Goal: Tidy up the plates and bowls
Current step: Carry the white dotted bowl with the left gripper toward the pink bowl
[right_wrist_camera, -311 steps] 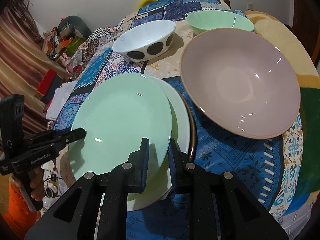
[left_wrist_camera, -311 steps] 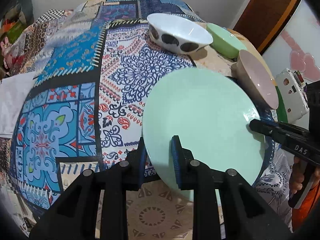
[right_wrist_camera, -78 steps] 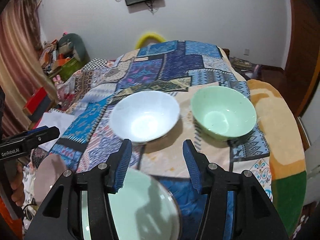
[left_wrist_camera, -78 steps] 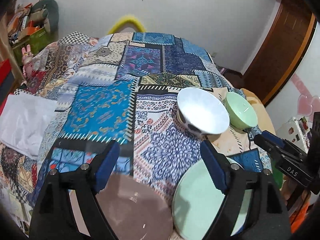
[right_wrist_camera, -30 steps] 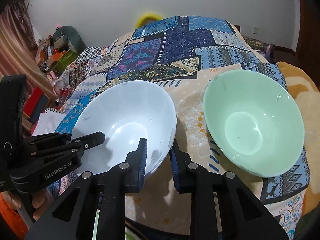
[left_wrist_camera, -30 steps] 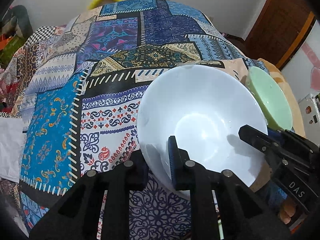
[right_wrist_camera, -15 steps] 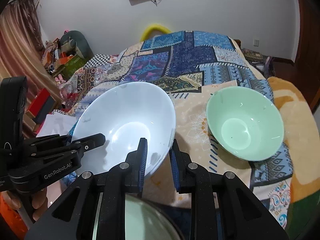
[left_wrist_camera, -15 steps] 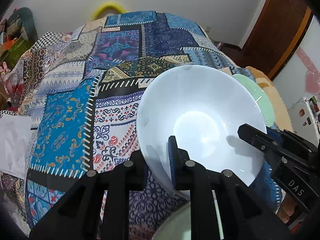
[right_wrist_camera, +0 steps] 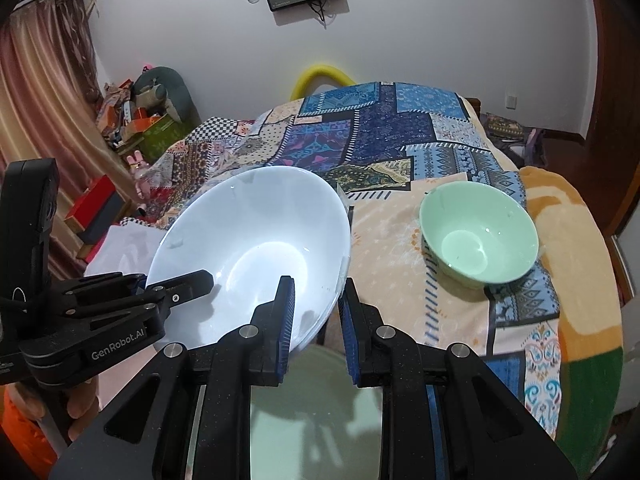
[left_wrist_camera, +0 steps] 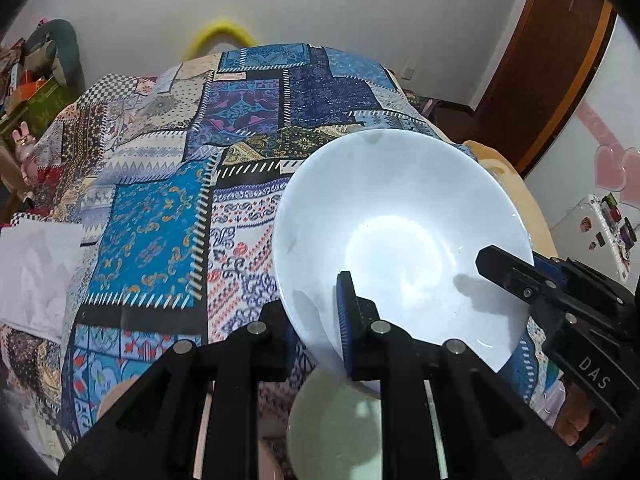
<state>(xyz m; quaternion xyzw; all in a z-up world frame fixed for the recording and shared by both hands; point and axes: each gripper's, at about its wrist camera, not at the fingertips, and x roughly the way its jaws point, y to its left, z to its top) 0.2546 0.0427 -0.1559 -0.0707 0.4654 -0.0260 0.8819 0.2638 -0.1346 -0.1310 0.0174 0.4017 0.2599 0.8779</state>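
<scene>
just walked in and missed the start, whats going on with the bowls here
A person holding a gripper in each hand has the white bowl clamped on opposite sides of its rim: the left gripper on one side, the right gripper on the other. The bowl is lifted and tilted above the patchwork cloth. A green bowl sits alone on the cloth to the right, and a pale green plate lies below the grippers.

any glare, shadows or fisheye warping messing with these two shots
Left wrist view: a bright glare patch sits in the glossy white bowl, beside the right tongs' dark shadow; the wall and door bend at the edges. Right wrist view: similar glare in that bowl, tong shadows on the pale green plate, black vignetted corners, sharp focus.
</scene>
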